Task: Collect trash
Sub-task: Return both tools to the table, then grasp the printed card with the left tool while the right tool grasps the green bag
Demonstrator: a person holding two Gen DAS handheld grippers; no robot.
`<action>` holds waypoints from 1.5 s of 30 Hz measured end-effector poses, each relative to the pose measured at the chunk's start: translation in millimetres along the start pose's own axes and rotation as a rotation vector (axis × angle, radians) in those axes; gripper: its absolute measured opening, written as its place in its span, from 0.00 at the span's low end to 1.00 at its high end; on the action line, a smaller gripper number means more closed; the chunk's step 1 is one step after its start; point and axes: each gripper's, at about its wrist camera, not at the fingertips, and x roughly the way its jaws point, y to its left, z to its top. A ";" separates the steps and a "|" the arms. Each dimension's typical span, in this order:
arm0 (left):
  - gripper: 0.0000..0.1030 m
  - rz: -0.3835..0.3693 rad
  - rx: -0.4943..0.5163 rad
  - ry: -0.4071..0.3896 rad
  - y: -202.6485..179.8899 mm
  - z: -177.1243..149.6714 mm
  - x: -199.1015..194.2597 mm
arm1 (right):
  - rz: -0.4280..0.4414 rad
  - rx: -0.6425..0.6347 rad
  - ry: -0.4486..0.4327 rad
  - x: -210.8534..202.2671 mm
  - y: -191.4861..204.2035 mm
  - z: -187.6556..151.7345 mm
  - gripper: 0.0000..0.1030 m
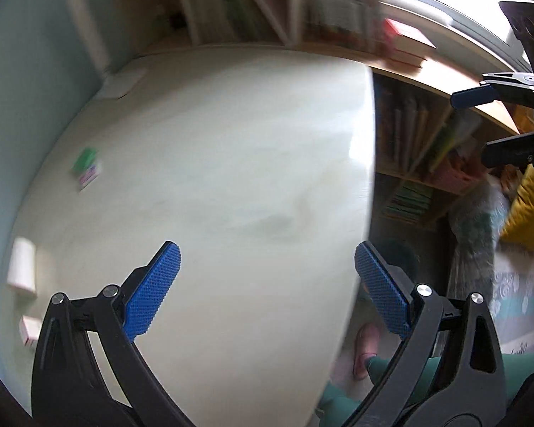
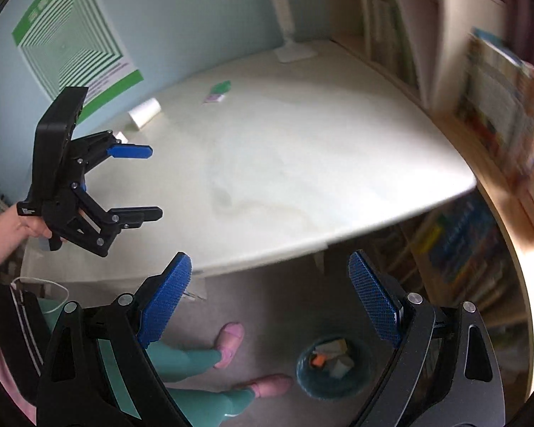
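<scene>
Both tools are empty, so this looks like the gap between pickups, with the next piece still to be chosen. The left tool (image 2: 131,185) hangs over the near left of the surface (image 2: 302,149), spread wide; the right tool (image 2: 270,299) sits off its near edge, above the bin (image 2: 332,366), also wide. Remaining trash lies far left: a paper cup (image 2: 144,112) and a green wrapper (image 2: 218,91). Next, a reach there seems needed.
</scene>
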 end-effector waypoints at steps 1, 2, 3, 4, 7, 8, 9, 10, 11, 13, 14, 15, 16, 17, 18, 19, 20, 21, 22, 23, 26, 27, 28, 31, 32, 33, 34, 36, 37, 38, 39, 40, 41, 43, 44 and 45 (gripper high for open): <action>0.93 0.008 -0.021 -0.001 9.6 -3.4 -1.7 | 0.005 -0.011 0.001 3.7 4.7 4.8 0.87; 0.93 0.015 -0.039 -0.002 19.0 -6.8 -3.1 | 0.013 -0.028 0.003 8.6 12.0 11.5 0.87; 0.93 0.020 -0.055 -0.003 26.1 -9.8 -4.4 | 0.020 -0.047 0.003 13.2 19.3 17.7 0.87; 0.93 0.022 -0.070 -0.002 33.1 -13.5 -6.2 | 0.030 -0.065 0.003 17.8 26.1 23.8 0.87; 0.93 0.036 -0.110 0.001 57.9 -22.5 -10.1 | 0.044 -0.098 0.015 29.1 41.8 37.8 0.87; 0.93 0.045 -0.122 0.001 67.0 -26.0 -11.7 | 0.051 -0.111 0.017 35.0 48.1 44.0 0.87; 0.93 0.052 -0.130 -0.002 75.6 -31.1 -15.1 | 0.057 -0.119 0.020 38.2 52.3 48.0 0.87; 0.93 0.059 -0.138 -0.002 81.2 -33.8 -16.8 | 0.062 -0.135 0.021 43.6 59.3 54.7 0.87; 0.93 0.062 -0.144 -0.003 86.3 -35.6 -17.5 | 0.063 -0.145 0.021 47.4 63.7 58.8 0.87; 0.93 0.070 -0.159 -0.004 99.7 -40.9 -20.7 | 0.067 -0.165 0.025 55.1 72.7 68.5 0.87; 0.93 0.074 -0.167 -0.003 107.6 -43.3 -22.1 | 0.067 -0.175 0.028 59.8 78.4 74.8 0.87; 0.93 0.074 -0.171 -0.003 112.6 -44.0 -22.6 | 0.068 -0.182 0.027 63.6 82.3 80.0 0.87; 0.93 0.080 -0.176 -0.002 118.7 -45.3 -23.4 | 0.075 -0.190 0.027 68.3 87.1 86.6 0.87; 0.93 0.083 -0.179 -0.002 123.1 -46.9 -24.3 | 0.078 -0.197 0.027 72.0 91.1 91.6 0.87; 0.93 0.083 -0.183 -0.003 129.8 -47.6 -24.3 | 0.079 -0.204 0.027 74.3 93.7 94.6 0.87; 0.93 0.083 -0.185 -0.003 134.2 -48.1 -24.3 | 0.080 -0.215 0.028 78.7 97.2 100.2 0.87; 0.93 0.084 -0.185 -0.003 138.0 -48.2 -23.8 | 0.083 -0.226 0.029 84.1 100.1 106.8 0.87; 0.93 0.086 -0.185 0.000 142.5 -47.9 -22.4 | 0.086 -0.230 0.032 88.0 101.9 111.5 0.87; 0.93 0.092 -0.188 0.006 146.6 -47.3 -20.9 | 0.088 -0.231 0.035 90.1 103.1 114.7 0.87; 0.93 0.093 -0.195 0.011 151.1 -46.5 -19.7 | 0.094 -0.231 0.042 95.3 103.4 120.7 0.87; 0.93 0.085 -0.212 0.011 161.5 -41.1 -12.2 | 0.117 -0.259 0.063 108.3 104.0 136.7 0.87; 0.93 0.091 -0.213 0.013 163.9 -39.4 -9.4 | 0.120 -0.273 0.069 113.3 104.0 141.2 0.87; 0.93 0.101 -0.216 0.017 166.7 -37.5 -6.0 | 0.133 -0.287 0.082 121.3 102.2 149.2 0.87; 0.93 0.106 -0.252 0.030 178.9 -28.5 7.5 | 0.164 -0.307 0.100 139.2 97.1 166.9 0.87; 0.93 0.103 -0.269 0.033 183.5 -24.8 12.6 | 0.185 -0.317 0.111 148.0 94.3 176.3 0.87; 0.93 0.102 -0.278 0.033 186.4 -22.0 16.2 | 0.199 -0.330 0.116 155.1 92.3 184.2 0.87; 0.93 0.108 -0.290 0.032 190.2 -18.0 21.6 | 0.208 -0.344 0.118 161.2 89.7 191.9 0.87; 0.93 0.118 -0.318 0.047 197.3 -9.1 33.7 | 0.245 -0.365 0.133 177.5 82.6 211.1 0.87; 0.93 0.115 -0.332 0.050 200.2 -5.3 38.4 | 0.260 -0.374 0.137 183.8 79.7 219.0 0.87; 0.93 0.114 -0.345 0.050 203.4 -1.7 43.2 | 0.276 -0.394 0.140 192.7 75.7 230.2 0.87; 0.93 0.120 -0.356 0.049 207.1 3.3 49.6 | 0.288 -0.410 0.143 199.9 72.4 239.2 0.87; 0.93 0.130 -0.363 0.053 210.2 7.7 55.4 | 0.300 -0.426 0.145 207.6 68.8 248.7 0.87; 0.93 0.137 -0.374 0.064 213.7 12.3 61.9 | 0.309 -0.440 0.146 214.6 65.4 257.5 0.87; 0.93 0.134 -0.394 0.074 219.0 19.3 70.4 | 0.338 -0.473 0.157 228.6 61.0 274.6 0.87; 0.93 0.137 -0.404 0.075 221.6 22.9 74.3 | 0.345 -0.500 0.161 237.1 59.5 284.0 0.87; 0.93 0.141 -0.412 0.077 224.8 27.3 79.2 | 0.354 -0.517 0.166 243.1 58.4 290.6 0.87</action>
